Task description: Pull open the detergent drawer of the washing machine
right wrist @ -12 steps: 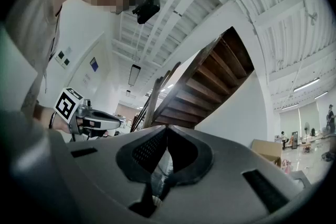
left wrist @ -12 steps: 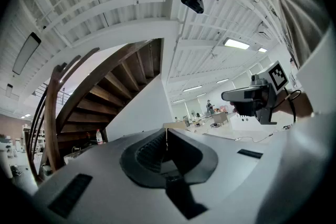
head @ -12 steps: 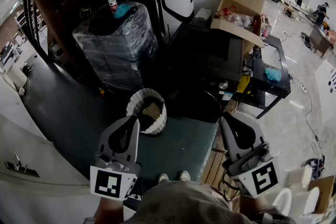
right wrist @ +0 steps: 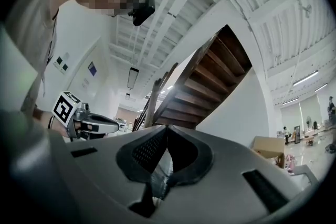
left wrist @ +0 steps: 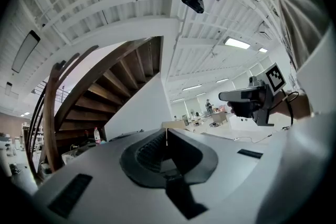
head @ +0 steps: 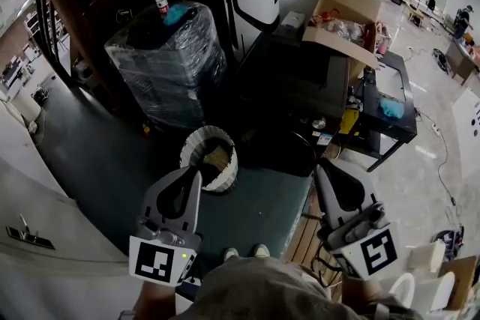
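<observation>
Detergent drawer: I cannot make it out. A white appliance panel (head: pixel 52 206) with a small dark fitting sits at far left, beside my left gripper (head: pixel 192 171). My left gripper and right gripper (head: pixel 324 168) both have their jaws pressed together, empty.

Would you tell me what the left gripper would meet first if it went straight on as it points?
Probably the white wall under the brown wooden staircase; nearer, the way looks free.
</observation>
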`<state>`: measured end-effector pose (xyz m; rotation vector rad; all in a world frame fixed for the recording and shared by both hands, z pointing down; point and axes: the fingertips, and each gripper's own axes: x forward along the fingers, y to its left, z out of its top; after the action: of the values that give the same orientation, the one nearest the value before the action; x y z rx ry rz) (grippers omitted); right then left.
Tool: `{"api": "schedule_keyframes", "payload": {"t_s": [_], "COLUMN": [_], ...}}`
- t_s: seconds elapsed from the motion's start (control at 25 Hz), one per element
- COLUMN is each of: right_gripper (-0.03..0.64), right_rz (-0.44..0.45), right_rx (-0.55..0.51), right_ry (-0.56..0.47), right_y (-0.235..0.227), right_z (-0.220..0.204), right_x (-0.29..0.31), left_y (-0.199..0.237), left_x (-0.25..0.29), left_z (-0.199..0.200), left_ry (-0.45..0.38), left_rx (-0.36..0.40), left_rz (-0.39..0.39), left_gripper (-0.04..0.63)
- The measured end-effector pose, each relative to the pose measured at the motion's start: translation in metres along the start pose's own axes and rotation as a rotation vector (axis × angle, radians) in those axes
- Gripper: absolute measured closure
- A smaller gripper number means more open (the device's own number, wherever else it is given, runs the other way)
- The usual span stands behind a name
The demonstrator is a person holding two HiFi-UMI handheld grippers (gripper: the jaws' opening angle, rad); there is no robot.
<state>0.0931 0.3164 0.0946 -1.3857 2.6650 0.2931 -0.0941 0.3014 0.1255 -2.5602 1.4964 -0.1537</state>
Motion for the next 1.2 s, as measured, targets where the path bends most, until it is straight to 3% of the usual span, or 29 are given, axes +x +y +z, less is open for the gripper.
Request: {"api": "schedule_keyframes", "payload": {"t_s": [0.16, 0.28, 0.4, 0.56, 0.92, 1.2], "right_gripper": [0.584, 0.586, 0.584, 0.584, 0.584, 0.584], "right_rz": [0.001, 0.004, 0.009, 0.005, 0.013, 0.022], "right_rx": [0.028, 0.010, 0.036, 0.031, 0.037, 0.065], "right_ry": [-0.019, 0.004, -0.011, 0.018, 0.040, 0.029], "right_y": [-0.008, -0.018, -0.024, -0.032, -0.035, -0.040], "right_z": [0.000, -0.008, -0.006, -0.014, -0.026, -0.034], "right_x": [0.000, -0.005, -0.006, -0.012, 0.000, 0.028], "left_y": [-0.010, -0.013, -0.015, -0.018, -0.002, 0.018], "left_x": [0.008, 0.015, 0.022, 0.028, 0.034, 0.059], "left_z": [-0.003, 0.003, 0.007, 0.009, 0.004, -0.013], "left_ry": [0.007, -0.038, -0.052, -0.047, -0.038, -0.029], "left_rx": [0.002, 0.040, 0.036, 0.052, 0.054, 0.006], "left_rz": [-0.020, -0.020, -0.014, 0.009, 0.041, 0.027], "left_gripper": [0.572, 0.571, 0.310, 0.224, 0.204, 0.204]}}
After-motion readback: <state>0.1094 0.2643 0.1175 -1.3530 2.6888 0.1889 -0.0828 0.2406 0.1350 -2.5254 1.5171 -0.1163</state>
